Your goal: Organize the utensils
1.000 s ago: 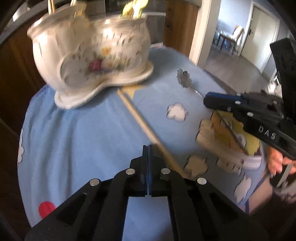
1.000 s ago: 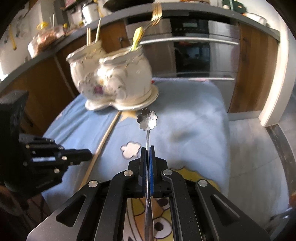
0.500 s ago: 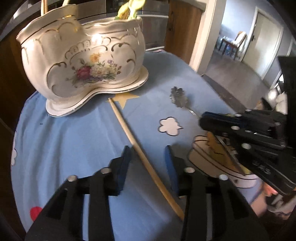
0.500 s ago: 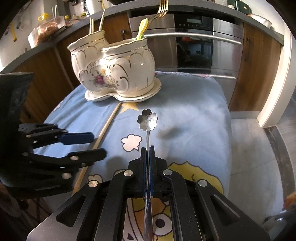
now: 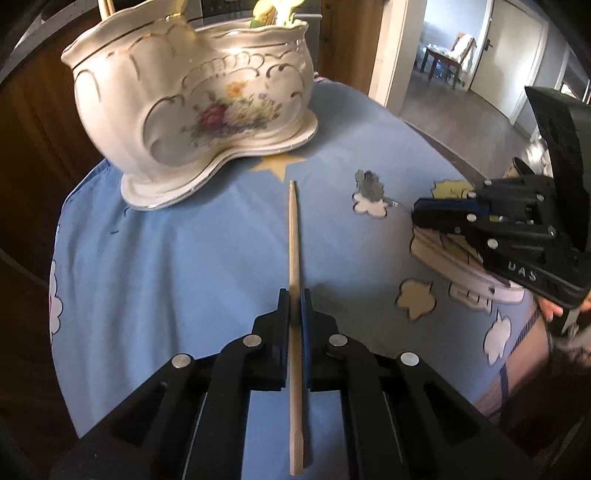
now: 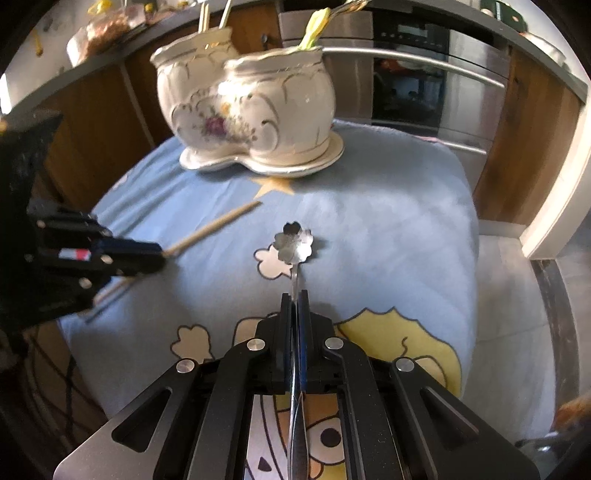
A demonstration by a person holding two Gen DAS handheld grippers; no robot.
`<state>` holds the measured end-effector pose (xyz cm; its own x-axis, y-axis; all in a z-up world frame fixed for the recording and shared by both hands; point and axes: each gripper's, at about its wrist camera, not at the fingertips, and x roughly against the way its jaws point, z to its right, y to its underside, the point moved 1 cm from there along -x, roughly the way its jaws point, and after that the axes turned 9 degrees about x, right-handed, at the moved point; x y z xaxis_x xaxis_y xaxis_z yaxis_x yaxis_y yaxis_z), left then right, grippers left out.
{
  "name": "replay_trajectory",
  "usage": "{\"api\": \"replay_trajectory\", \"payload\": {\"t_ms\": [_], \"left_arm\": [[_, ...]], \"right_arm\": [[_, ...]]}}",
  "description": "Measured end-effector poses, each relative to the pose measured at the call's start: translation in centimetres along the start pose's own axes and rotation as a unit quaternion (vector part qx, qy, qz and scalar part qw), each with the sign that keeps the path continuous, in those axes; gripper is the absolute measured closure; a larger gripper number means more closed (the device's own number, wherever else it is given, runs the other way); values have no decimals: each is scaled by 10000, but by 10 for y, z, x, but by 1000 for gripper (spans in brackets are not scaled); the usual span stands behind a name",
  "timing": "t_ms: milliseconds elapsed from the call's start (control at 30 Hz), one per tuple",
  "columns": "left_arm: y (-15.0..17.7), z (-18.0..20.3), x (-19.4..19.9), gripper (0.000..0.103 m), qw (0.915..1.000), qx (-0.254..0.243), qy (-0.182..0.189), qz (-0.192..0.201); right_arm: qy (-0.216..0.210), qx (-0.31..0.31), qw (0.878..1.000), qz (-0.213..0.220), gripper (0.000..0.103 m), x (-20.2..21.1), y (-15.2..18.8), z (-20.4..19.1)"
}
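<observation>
A wooden chopstick [image 5: 293,229] lies on the blue cartoon cloth [image 5: 177,266], its tip toward the star print. My left gripper [image 5: 294,295] is closing, its pads pressing on the chopstick's middle. In the right wrist view the left gripper [image 6: 151,254] and the chopstick [image 6: 218,223] show at the left. My right gripper [image 6: 294,297] is shut on the handle of a flower-bowled metal spoon [image 6: 294,242], bowl over a white cloud print. The left wrist view also shows the right gripper [image 5: 419,212] and the spoon [image 5: 369,186]. A white floral two-pot ceramic holder [image 5: 192,110] [image 6: 251,110] stands behind.
The holder carries a fork with a yellow-green handle [image 6: 314,33] and thin sticks [image 6: 203,14]. An oven [image 6: 406,92] and wooden cabinets stand behind the table. The cloth falls off the table's right edge to the floor [image 6: 509,295]. A doorway with a chair [image 5: 450,55] opens at the right.
My left gripper opened, dropped over the chopstick and closed on it, and the chopstick now lines up with the jaws. The right gripper kept its hold on the spoon and rolled slightly.
</observation>
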<state>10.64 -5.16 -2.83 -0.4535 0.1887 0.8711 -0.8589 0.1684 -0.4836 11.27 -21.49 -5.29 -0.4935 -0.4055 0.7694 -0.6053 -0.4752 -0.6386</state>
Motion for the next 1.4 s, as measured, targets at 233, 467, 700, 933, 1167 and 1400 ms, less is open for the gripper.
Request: {"api": "replay_trajectory", "payload": {"t_ms": [233, 467, 700, 933, 1167, 1400], "left_arm": [[6, -3, 0, 96, 9999, 87, 61, 117], [18, -17, 14, 97, 9988, 127, 256, 392], [13, -29, 59, 97, 9917, -51, 460, 1201], [-10, -35, 116, 97, 9704, -86, 603, 2336], [-47, -45, 144, 97, 9484, 199, 637, 3099], [-60, -63, 151, 97, 9371, 485, 766, 3370]], "right_arm": [[161, 139, 9998, 3, 96, -4, -3, -8], [237, 103, 9989, 400, 99, 11, -10, -9], [326, 112, 9923, 1193, 99, 43, -27, -8], [533, 62, 9780, 2018, 101, 75, -61, -7], [575, 93, 9678, 2448, 101, 89, -100, -5], [375, -29, 9665, 2540, 101, 94, -107, 1]]}}
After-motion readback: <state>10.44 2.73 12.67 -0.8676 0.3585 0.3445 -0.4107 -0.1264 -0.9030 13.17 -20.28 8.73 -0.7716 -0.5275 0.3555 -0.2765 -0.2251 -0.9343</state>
